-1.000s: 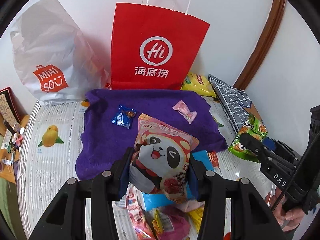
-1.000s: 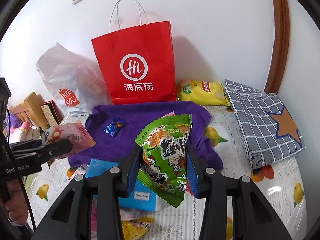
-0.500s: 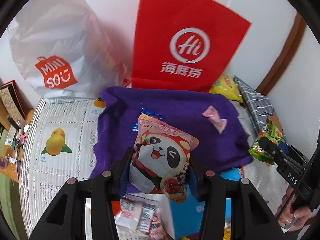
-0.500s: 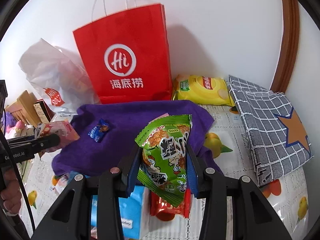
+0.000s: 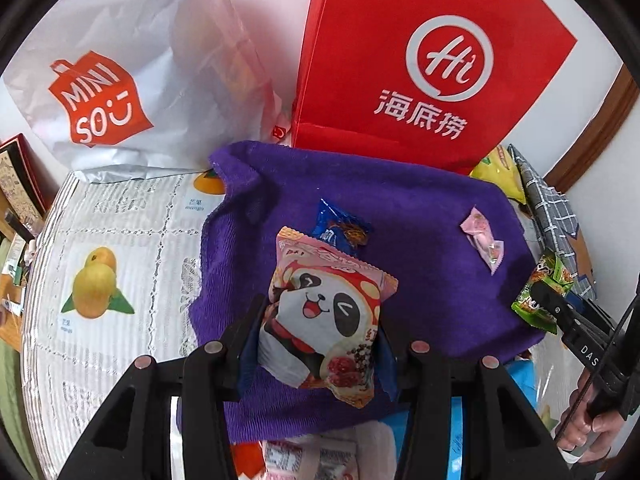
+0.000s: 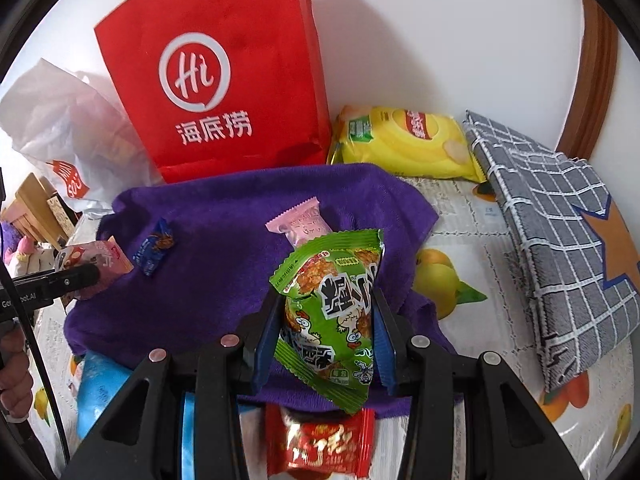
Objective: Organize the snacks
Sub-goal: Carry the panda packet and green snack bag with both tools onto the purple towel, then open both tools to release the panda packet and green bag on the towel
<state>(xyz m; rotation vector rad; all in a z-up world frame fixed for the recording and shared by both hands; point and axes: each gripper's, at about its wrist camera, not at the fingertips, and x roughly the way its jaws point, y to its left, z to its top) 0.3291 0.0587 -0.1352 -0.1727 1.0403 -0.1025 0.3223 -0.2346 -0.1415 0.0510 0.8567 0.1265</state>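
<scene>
White wall stands behind a red bag [image 5: 420, 72] and a white bag [image 5: 132, 68] in the left wrist view. Before them a purple towel [image 5: 420, 208] covers part of the tabletop [image 5: 120, 220]. The left gripper [image 5: 320, 344] has its fingers clenched on a panda pack [image 5: 324, 320] above the towel, where a blue candy [image 5: 340, 228] and a pink candy [image 5: 484, 240] lie.

From the right wrist view, the right gripper [image 6: 326, 344] grasps a green pack [image 6: 332, 312] over the towel's near edge. A yellow chips bag [image 6: 404, 140] lies beside the red bag, a grey cloth [image 6: 560, 248] to the right.

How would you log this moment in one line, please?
left hand-held gripper: shut on panda pack | right hand-held gripper: shut on green pack | both above purple towel
</scene>
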